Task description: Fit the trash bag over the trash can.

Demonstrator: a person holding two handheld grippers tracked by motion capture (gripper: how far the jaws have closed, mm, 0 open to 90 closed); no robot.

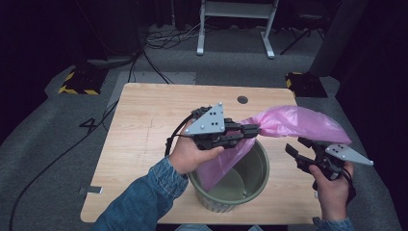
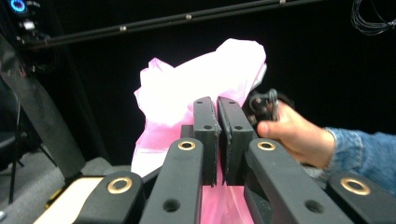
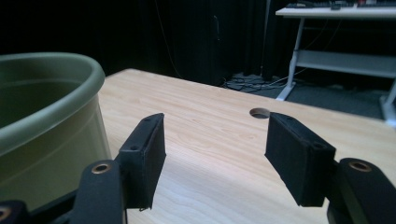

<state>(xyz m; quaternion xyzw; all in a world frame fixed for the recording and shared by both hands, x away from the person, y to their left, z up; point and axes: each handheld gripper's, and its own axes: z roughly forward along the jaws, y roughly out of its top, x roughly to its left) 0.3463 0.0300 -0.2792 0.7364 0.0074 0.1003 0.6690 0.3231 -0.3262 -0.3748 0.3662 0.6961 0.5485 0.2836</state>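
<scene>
One thin pink plastic bag (image 1: 288, 126) hung partly inside the round olive-green plastic bin (image 1: 255, 185), its lower end draped down the bin's inner wall, its upper end ballooned out to the right above the rim. Left gripper (image 1: 251, 129) was pinching the bag's gathered middle, jaws pressed together on the film; in the left gripper view the pink bag (image 2: 187, 93) bulged up past the shut jaws. Right gripper (image 1: 297, 148) hovered just right of the bin, under the bag's puffed end, jaws spread wide, nothing between them. The right gripper view showed the same gap, with bare wood between the pads and the bin wall (image 3: 51, 135) close on its left.

Bin sat near the front edge of the light wooden table (image 1: 144, 144), slightly right of centre. Little table remained between bin and front edge; a narrow strip was on the right where the right hand (image 1: 332, 192) sat close to that side edge. Wide open tabletop lay to the left and behind the bin. A small round cable hole (image 1: 242, 99) was near the far edge, well apart from the bin.

Left hand (image 1: 192, 154), in a denim sleeve (image 1: 144, 197), crossed in front-left of the bin. Off the table: black cables (image 1: 144, 62) on grey floor, a white desk frame (image 1: 235, 29) far back, yellow-black striped feet (image 1: 77, 84) at both far corners.
</scene>
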